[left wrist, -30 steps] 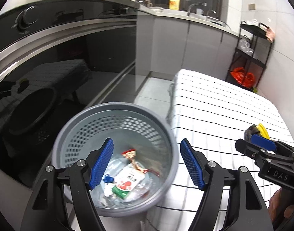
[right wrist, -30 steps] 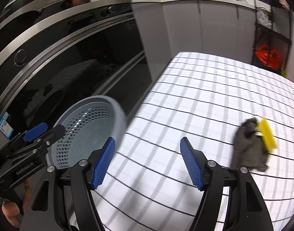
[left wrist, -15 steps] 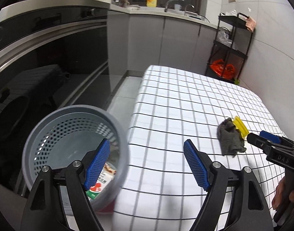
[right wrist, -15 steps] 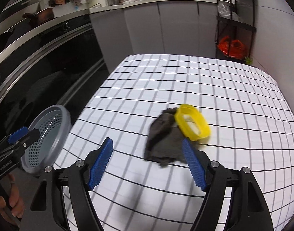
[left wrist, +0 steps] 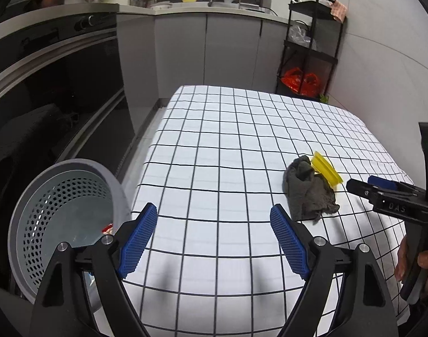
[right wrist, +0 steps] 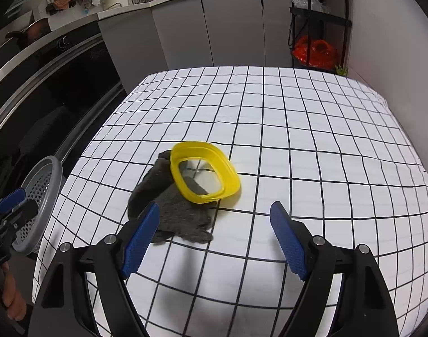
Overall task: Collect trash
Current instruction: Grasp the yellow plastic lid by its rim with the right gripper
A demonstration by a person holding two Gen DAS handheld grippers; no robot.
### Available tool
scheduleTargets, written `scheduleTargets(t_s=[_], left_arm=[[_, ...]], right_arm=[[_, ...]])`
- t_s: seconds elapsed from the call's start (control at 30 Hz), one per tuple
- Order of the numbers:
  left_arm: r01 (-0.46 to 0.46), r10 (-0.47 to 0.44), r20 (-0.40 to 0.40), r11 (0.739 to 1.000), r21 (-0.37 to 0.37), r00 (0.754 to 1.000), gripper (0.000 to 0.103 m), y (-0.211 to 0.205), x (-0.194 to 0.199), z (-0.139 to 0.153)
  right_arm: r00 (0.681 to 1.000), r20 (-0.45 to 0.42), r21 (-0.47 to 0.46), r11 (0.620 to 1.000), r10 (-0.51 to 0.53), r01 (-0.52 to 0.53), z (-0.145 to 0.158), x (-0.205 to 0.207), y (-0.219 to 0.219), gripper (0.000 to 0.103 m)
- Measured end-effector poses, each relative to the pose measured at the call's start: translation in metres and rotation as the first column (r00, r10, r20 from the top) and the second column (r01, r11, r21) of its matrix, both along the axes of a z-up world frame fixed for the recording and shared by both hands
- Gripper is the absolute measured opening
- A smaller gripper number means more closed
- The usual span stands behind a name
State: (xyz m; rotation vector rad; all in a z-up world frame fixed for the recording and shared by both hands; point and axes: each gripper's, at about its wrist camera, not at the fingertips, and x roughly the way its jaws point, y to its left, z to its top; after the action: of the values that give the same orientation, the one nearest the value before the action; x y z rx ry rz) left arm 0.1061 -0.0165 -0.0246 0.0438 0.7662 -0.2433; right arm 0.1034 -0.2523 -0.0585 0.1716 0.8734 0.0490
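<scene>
A crumpled grey cloth (right wrist: 174, 207) lies on the checked tablecloth (right wrist: 298, 129) with a yellow plastic ring lid (right wrist: 204, 175) resting partly on it. My right gripper (right wrist: 214, 238) hovers just in front of them, its jaws opening and nothing between them. In the left wrist view the same cloth (left wrist: 308, 189) and yellow lid (left wrist: 326, 171) sit to the right. My left gripper (left wrist: 214, 237) is over the table's near left part, jaws opening and empty. A grey perforated trash basket (left wrist: 59, 210) stands off the table's left edge with some wrappers inside.
Dark oven fronts (left wrist: 59, 84) run along the left. Grey cabinets (left wrist: 214, 50) and a black shelf rack (left wrist: 312, 50) with a red bag (left wrist: 299, 80) stand behind the table. A white wall (left wrist: 382, 70) closes the right side. A hand (left wrist: 416, 261) holds the right gripper.
Both grippers have swung right, away from the basket and over the table. The cloth and yellow lid now sit close ahead of the right gripper. Both jaws have widened.
</scene>
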Motion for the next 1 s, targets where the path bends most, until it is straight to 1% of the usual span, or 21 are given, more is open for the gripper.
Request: scheduleTargets(t_s=[0.03,0.17,0.3,0.4,0.5,0.6,0.8,1.0], left_arm=[[0.005,-0.005,-0.002,1.0,0.003,1.0,0.081,-0.003,0.0,-0.001],[0.027,-0.027,-0.009,1.0,0.009,1.0,0.081,-0.013,0.001,-0.005],[0.042,-0.041,-0.011,0.999,0.022,0.999,0.081,-0.019,0.003,-0.008],[0.046,-0.045,-0.021,0.999,0.025,0.999,0.081,-0.021,0.004,-0.011],[0.052,-0.051,-0.024,0.998,0.029,0.998,0.081,-0.022,0.004,-0.012],[0.054,-0.054,-0.02,0.998,0.035,0.998,0.081,-0.02,0.004,-0.012],[0.053,-0.053,-0.032,0.998,0.021,0.998,0.081,-0.017,0.006,-0.013],[0.058,-0.057,-0.029,0.998,0.025,0.998,0.081,-0.017,0.006,-0.012]], right_arm=[[1.0,-0.002,0.011,1.0,0.002,-0.002,-0.002,0.003,-0.003,0.081],[1.0,-0.002,0.047,0.999,0.028,-0.028,-0.005,0.012,-0.005,0.083],[0.999,-0.003,0.042,0.998,0.05,-0.05,-0.008,0.023,-0.001,0.083],[0.997,-0.002,0.04,0.996,0.074,-0.074,-0.011,0.033,0.002,0.085],[0.995,-0.02,0.037,0.995,0.095,-0.094,-0.016,0.043,0.004,0.085],[0.995,-0.029,0.042,0.995,0.094,-0.093,-0.02,0.05,0.002,0.085],[0.993,-0.052,0.075,0.992,0.104,-0.1,-0.029,0.064,-0.003,0.086],[0.99,-0.069,0.056,0.991,0.123,-0.12,-0.036,0.072,0.001,0.086]])
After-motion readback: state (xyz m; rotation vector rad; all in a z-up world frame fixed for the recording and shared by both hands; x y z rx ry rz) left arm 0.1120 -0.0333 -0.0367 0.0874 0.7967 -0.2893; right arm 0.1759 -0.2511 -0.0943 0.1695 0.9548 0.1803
